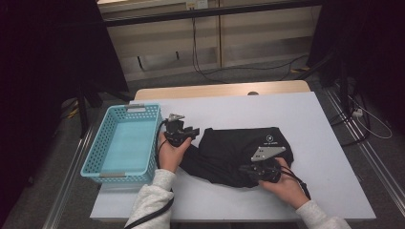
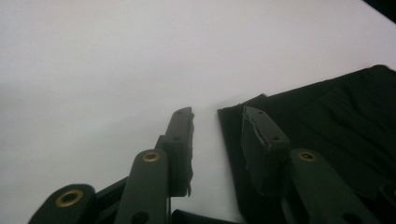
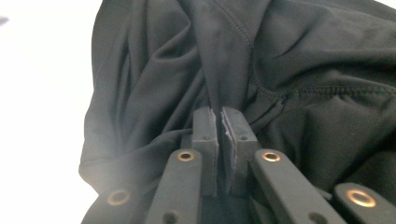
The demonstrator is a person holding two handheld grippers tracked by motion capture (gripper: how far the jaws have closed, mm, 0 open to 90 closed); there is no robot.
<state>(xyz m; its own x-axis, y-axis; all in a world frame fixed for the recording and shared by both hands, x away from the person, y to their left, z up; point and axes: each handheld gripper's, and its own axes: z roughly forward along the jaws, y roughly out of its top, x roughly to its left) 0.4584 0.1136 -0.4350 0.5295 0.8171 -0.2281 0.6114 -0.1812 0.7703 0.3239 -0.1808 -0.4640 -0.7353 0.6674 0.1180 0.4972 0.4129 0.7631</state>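
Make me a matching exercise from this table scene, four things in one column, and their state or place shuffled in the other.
1. left gripper
2. right gripper
3. basket
4. black garment

A. pinching a fold of fabric
B. turquoise, at the table's left edge
C. jaws apart, nothing between them
D. lying crumpled mid-table

Pairs: 1-C, 2-A, 3-B, 4-D
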